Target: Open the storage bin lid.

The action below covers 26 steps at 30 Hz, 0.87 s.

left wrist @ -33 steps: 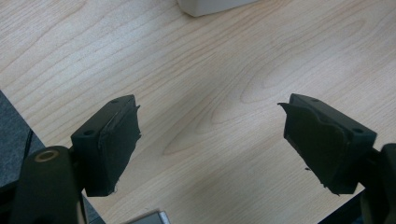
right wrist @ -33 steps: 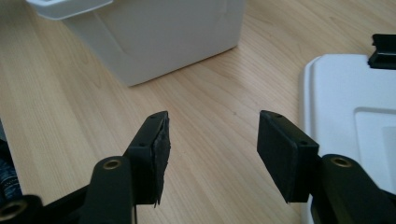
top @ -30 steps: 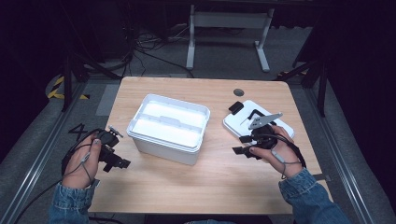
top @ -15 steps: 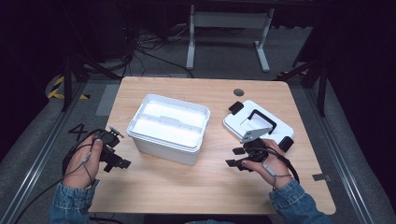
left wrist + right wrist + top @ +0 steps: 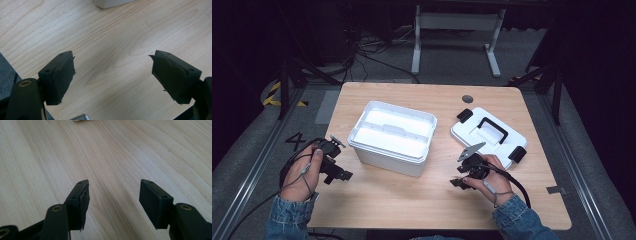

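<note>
Right gripper (image 5: pixel 460 176) has slid off the lid (image 5: pixel 490 137) toward the near edge; lid lies right of the open box (image 5: pixel 393 136), so that's done. Left gripper (image 5: pixel 112 77) gapes wide, empty. Right one's view: spread jaws, bare table (image 5: pixel 125 150).

The high view is soft and slightly grainy: the table (image 5: pixel 412 200) is lit evenly from above while the frame's edges fall to near black. The white bin (image 5: pixel 392 137) glares inside. Both gripper views are bright, with the near black fingers (image 5: pixel 60 77) slightly blurred
</note>
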### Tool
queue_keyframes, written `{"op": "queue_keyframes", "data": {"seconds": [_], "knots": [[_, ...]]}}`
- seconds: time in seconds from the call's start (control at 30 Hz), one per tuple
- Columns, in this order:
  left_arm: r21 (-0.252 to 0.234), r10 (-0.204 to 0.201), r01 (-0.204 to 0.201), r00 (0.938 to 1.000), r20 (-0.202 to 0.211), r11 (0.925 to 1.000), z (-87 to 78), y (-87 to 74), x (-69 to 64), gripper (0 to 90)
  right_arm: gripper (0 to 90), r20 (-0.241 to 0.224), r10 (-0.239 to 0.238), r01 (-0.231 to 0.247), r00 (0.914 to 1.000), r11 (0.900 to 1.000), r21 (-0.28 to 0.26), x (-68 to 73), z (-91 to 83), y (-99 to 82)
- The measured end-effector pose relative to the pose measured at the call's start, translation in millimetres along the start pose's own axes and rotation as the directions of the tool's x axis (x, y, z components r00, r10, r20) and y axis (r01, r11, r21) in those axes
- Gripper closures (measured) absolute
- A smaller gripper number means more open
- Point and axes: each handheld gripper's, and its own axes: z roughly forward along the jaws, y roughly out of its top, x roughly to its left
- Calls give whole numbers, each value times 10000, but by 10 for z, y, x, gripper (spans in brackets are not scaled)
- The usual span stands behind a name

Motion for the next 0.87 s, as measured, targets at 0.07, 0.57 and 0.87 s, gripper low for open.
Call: {"op": "queue_keyframes", "data": {"seconds": [0.07, 0.57, 0.87], "knots": [[14, 44, -44, 10000, -13, 10000, 2, 3, 1, 192, 418, 85, -84, 84, 9999, 10000, 27, 19, 38, -1], [-23, -48, 48, 10000, 0, 10000, 8, 9, -1, 192, 418, 372, -519, 520, 9980, 9986, -14, 82, 178, -11], [-7, 45, -45, 10000, 37, 10000, 11, 48, 0, 192, 416, 351, -569, 577, 9978, 9981, -212, 106, 207, -33]]}}
